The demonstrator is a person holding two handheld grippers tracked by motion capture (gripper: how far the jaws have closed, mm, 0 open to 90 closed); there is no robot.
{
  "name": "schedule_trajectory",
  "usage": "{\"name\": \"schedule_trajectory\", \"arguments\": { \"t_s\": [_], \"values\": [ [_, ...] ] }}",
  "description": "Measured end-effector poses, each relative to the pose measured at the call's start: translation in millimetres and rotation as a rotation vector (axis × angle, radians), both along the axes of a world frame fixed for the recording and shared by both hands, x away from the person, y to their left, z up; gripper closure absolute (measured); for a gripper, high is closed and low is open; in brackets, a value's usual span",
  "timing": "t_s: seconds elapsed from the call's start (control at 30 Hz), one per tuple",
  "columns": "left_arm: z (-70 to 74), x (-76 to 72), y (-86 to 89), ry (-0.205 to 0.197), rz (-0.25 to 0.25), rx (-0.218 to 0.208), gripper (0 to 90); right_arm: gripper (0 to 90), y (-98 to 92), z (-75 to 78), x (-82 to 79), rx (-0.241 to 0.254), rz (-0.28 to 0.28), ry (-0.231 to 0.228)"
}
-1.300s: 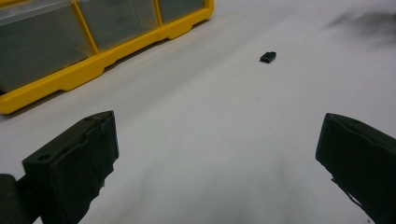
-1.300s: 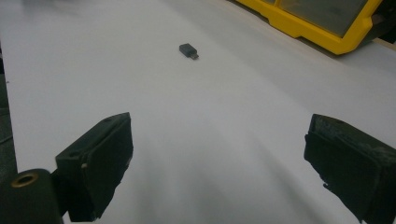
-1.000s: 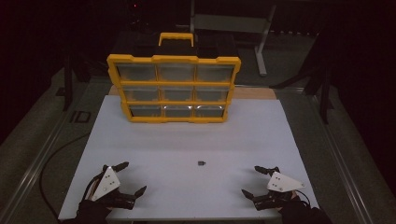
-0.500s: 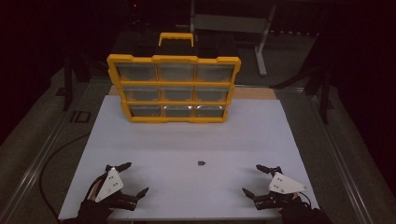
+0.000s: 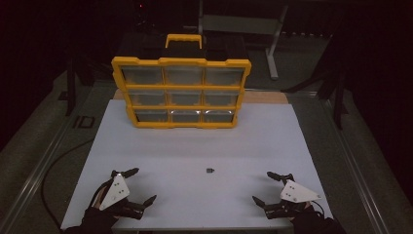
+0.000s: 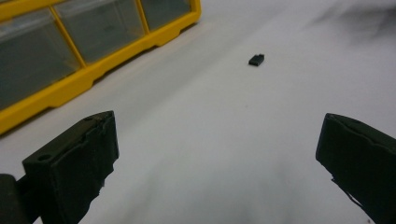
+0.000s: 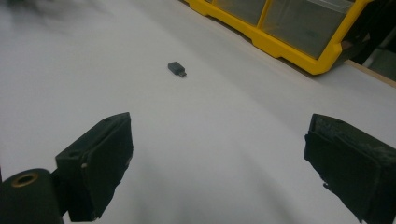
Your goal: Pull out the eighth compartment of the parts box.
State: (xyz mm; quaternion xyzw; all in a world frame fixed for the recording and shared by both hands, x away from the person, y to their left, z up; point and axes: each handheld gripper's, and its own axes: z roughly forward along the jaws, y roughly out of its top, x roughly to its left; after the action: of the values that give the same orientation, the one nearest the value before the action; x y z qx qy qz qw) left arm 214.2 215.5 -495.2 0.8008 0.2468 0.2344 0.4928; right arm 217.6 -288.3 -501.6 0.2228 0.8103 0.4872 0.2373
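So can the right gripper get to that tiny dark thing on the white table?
Probably yes. The right gripper is open, and bare white table lies between it and the small dark adapter.

Matt white table (image 5: 195, 146), glossy plastic organizer (image 5: 181, 91)

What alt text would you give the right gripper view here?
A small dark plug adapter lies alone on a white table, ahead of the right gripper, whose two black jaws stand wide open and empty. A yellow drawer organizer with clear drawers sits at the top right.
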Motion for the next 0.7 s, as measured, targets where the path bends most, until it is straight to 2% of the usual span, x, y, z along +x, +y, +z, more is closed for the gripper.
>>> {"name": "schedule_trajectory", "arguments": {
  "t_s": [0.03,0.13,0.5,0.7],
  "values": [
    [3.4,0.4,-0.4,-0.003,-0.009,-0.022,0.0,8.1,0.0,-0.1,0.0,-0.001,0.003,0.0],
    [11.7,3.3,-0.6,-0.021,-0.021,-0.035,0.0,8.0,1.0,0.1,-1.0,-0.006,0.001,-0.003],
    [38.6,11.0,-6.4,-0.056,-0.047,0.021,0.0,8.1,0.4,1.0,-1.1,-0.002,-0.003,-0.01],
    [54.3,14.4,-11.9,-0.088,-0.064,0.059,0.0,8.1,0.9,1.4,-1.5,0.001,-0.008,-0.014]
  ]
}}
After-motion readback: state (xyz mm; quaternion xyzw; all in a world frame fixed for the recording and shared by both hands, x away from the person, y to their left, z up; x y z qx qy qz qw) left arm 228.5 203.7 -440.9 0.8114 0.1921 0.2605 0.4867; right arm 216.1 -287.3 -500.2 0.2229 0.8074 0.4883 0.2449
